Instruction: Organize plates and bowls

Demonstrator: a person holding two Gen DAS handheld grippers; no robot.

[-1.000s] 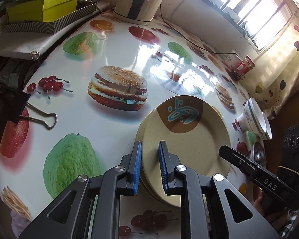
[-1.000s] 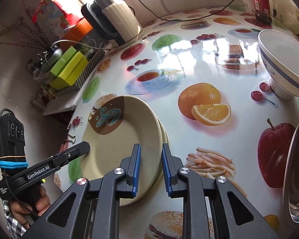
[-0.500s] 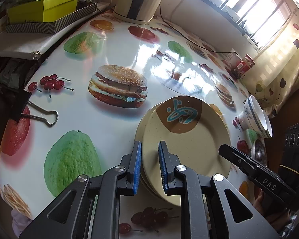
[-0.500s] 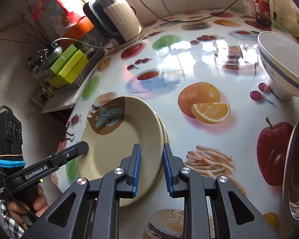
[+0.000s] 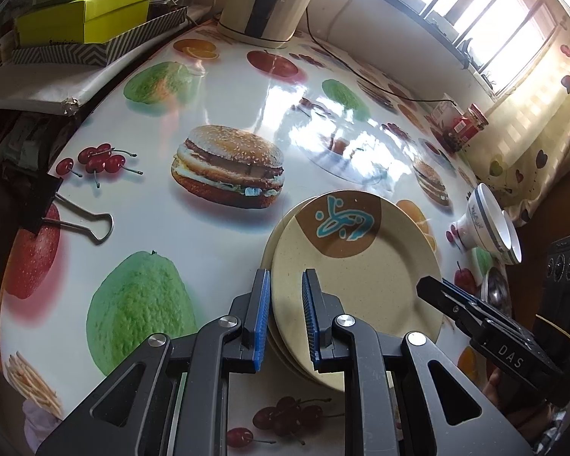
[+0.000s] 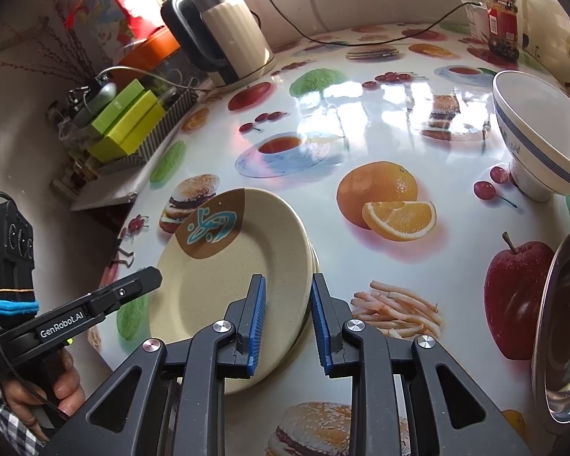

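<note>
Left wrist view: the left hand-held gripper straddles the near rim of the stacked beige plates on the table, nearly closed on it. Right wrist view: the right hand-held gripper straddles the stack's right edge, its jaws just easing apart, pads clear. Farther right stand a white bowl and a steel dish.

The lower plates are mostly hidden beneath the top plate. The steel bowl is cut off by the right edge. The jar label is too small to be read.
</note>
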